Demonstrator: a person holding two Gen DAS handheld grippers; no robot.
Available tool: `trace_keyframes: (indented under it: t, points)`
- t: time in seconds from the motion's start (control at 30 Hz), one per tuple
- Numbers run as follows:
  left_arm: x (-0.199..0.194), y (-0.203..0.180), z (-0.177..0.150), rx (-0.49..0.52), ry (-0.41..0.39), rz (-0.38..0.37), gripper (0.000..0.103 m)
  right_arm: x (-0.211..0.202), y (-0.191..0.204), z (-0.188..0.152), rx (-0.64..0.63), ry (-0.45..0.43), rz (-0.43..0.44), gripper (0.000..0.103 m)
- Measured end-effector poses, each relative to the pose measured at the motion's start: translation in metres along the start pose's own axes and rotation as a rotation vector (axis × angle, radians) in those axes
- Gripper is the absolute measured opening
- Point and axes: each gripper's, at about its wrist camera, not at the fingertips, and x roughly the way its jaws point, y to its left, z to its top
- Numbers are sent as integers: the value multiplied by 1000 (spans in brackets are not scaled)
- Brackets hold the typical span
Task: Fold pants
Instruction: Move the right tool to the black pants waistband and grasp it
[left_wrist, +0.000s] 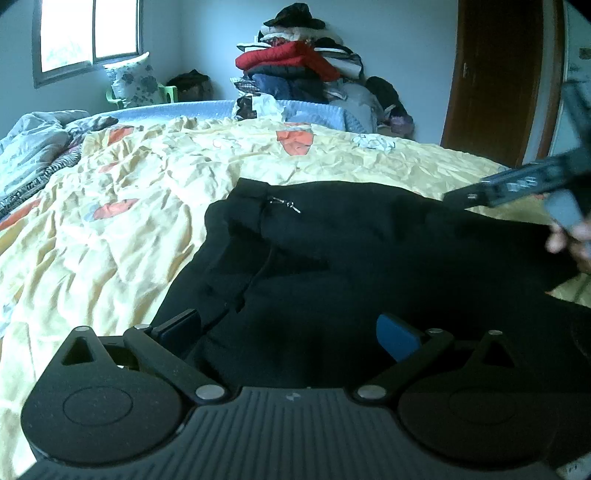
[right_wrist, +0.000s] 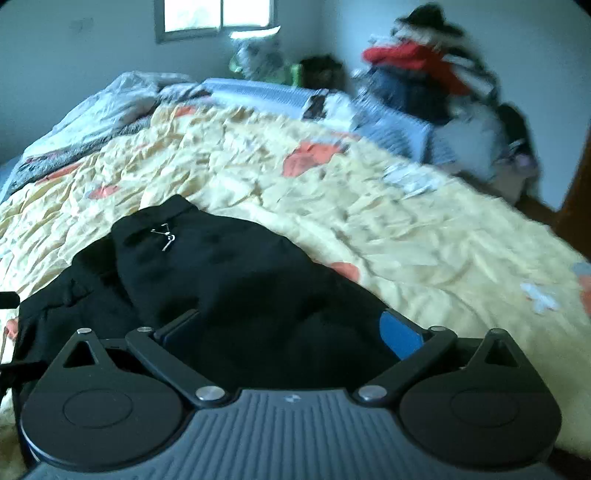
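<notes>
Centrally black pants (left_wrist: 332, 266) on yellow bedspread (left_wrist: 129, 229), left hand-held gripper (left_wrist: 290, 332) spread, right hand-held gripper (right_wrist: 291, 330) spread, no legible writing

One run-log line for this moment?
pants: on bed, bunched | left gripper: open | right gripper: open | fold: unfinished

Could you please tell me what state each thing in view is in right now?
black pants: lying bunched and partly folded on the bed.
left gripper: open, over the pants.
right gripper: open, over the pants.
yellow bedspread: spread out, wrinkled.
wooden door: appears closed.
clothes pile: stacked, untidy.
</notes>
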Motion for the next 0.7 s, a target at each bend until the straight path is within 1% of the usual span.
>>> trace_keyframes:
  t: [0.17, 0.3, 0.33, 0.37, 0.4, 0.43, 0.47, 0.5, 0.53, 0.57, 0.6, 0.67, 0.7]
  points:
    - [14, 0, 13, 14, 11, 8, 101, 54, -18, 20, -34, 66, 69, 102]
    - [23, -4, 24, 34, 2, 25, 102, 84, -32, 34, -56, 57, 102, 102]
    - [25, -6, 26, 39, 1, 26, 102, 90, -35, 36, -59, 63, 123, 102]
    - [27, -7, 28, 44, 0, 25, 102, 97, -38, 38, -61, 74, 146, 100]
    - [30, -8, 32, 46, 1, 24, 102, 104, -39, 38, -61, 89, 168, 85]
    - [33, -10, 35, 46, 3, 24, 102, 111, -39, 37, -68, 122, 181, 73]
    - [35, -10, 38, 45, 5, 19, 102, 115, -38, 35, -76, 146, 187, 55]
    - [38, -10, 41, 42, 6, 16, 102, 113, -35, 34, -97, 124, 181, 38]
    - [41, -10, 45, 33, 7, 17, 102, 110, -34, 32, -110, 122, 207, 26]
    - [44, -9, 50, 18, 9, 21, 102, 107, -33, 31, -109, 114, 211, 18]
    - [47, -8, 55, -2, 10, 20, 102, 102, -30, 29, -125, 95, 192, 13]
    - [53, -2, 71, -67, 7, -8, 102, 87, -18, 22, -181, 46, 142, 10]
    - [56, 1, 78, -105, 3, -28, 102, 75, -7, 17, -236, 1, 104, 9]
